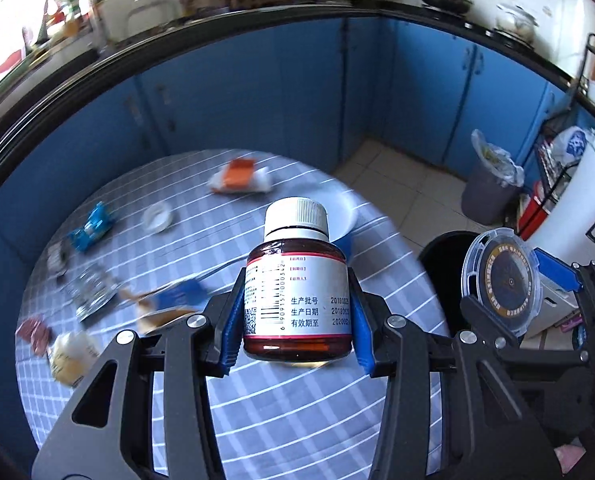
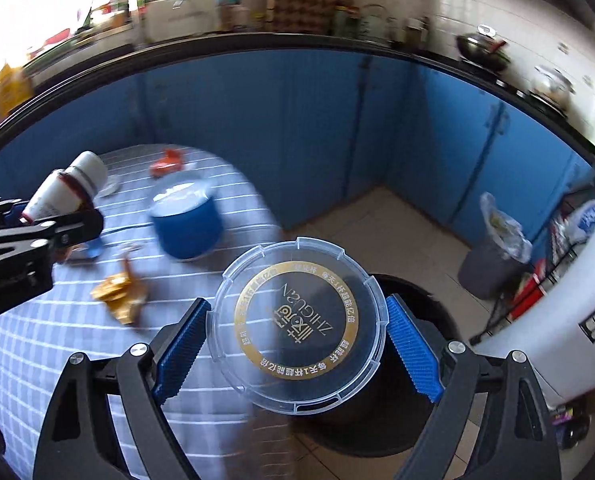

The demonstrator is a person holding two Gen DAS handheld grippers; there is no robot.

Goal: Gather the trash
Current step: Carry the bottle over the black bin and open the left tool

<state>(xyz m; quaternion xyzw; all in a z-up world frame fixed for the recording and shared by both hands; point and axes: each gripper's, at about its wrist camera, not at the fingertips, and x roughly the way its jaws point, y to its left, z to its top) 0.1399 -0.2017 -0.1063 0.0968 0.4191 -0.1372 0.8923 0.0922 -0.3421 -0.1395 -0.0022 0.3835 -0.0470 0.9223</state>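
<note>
My left gripper (image 1: 297,320) is shut on a brown pill bottle (image 1: 297,300) with a white cap and white label, held upright above the round checked table (image 1: 297,420). My right gripper (image 2: 297,332) is shut on a clear round plastic lid (image 2: 299,326) with a gold ring of print, held by its edges over the black trash bin (image 2: 417,360) beside the table. That lid (image 1: 499,284) and the bin (image 1: 441,280) also show at the right of the left wrist view. The bottle (image 2: 63,190) shows at the left of the right wrist view.
Wrappers lie on the table: an orange-and-white one (image 1: 239,178), a blue one (image 1: 91,228), a gold one (image 2: 119,292), several more at the left edge. A blue tub (image 2: 185,222) stands on the table. A grey lined bin (image 1: 493,188) stands by the blue cabinets (image 1: 257,100).
</note>
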